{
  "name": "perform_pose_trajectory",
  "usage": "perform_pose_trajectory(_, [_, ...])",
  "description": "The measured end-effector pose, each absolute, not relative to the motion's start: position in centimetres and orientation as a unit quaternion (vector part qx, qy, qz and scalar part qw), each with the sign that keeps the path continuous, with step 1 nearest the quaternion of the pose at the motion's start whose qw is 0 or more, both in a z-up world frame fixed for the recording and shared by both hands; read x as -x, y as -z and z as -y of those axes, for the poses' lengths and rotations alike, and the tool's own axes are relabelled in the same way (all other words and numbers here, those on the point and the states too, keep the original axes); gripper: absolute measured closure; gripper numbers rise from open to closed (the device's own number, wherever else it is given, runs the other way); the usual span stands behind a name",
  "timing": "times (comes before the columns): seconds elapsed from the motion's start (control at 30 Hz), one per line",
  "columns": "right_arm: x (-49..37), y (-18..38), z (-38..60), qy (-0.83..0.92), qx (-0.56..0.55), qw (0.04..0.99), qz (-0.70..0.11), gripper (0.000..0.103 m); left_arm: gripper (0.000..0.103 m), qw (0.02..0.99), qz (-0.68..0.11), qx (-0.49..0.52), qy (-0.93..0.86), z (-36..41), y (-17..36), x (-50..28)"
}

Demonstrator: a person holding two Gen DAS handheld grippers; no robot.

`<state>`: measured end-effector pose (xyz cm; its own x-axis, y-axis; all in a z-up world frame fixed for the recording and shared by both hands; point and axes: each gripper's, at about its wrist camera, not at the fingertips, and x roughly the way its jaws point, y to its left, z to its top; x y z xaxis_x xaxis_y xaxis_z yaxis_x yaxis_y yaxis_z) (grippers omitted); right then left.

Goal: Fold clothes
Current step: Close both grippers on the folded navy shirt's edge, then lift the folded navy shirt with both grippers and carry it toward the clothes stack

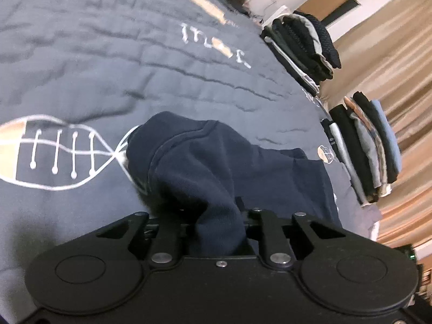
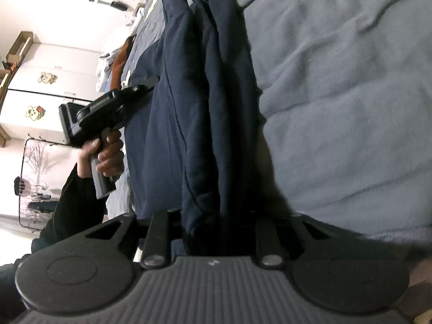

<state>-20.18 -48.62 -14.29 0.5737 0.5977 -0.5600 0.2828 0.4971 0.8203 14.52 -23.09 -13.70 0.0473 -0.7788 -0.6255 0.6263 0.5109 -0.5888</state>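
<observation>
Left gripper (image 1: pixel 216 216) clamped on navy garment (image 1: pixel 205 162), right gripper (image 2: pixel 216 224) pinching the same bunched garment (image 2: pixel 216 108), lifted over grey-blue bedspread (image 1: pixel 94 67) with helix print, two stacks of folded clothes (image 1: pixel 302 46) at bed edge, beige curtains (image 1: pixel 399 67), white cabinet (image 2: pixel 40 102).

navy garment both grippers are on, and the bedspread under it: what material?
Navy garment: looks like thick cotton-type knit, sweatshirt fleece, matte; faint ribbed texture, a raised seam, soft bulky folds. Fibre can't be confirmed.
Bedspread: appears to be quilted woven fabric, grey-blue, matte; stitched puckered lines, with a pale double-helix design, printed or embroidered, unclear which.
</observation>
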Motion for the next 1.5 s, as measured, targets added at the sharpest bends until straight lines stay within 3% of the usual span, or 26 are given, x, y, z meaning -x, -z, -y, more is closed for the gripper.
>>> perform_pose_trajectory(0.5, [22.2,9.7,47.4,-0.104,-0.482,0.780,-0.385,0.087,0.090,0.766,-0.398,0.041,0.503,24.0,4.8,-8.3])
perform_pose_trajectory(0.97, [28.9,1.5,51.8,-0.090,-0.457,0.834,-0.295,0.087,0.090,0.795,-0.287,0.042,0.533,28.0,-6.0,1.7])
perform_pose_trajectory(1.5, [36.8,-2.9,59.3,-0.038,-0.449,0.862,-0.230,0.087,0.090,0.785,-0.238,0.041,0.571,37.5,-9.6,9.7])
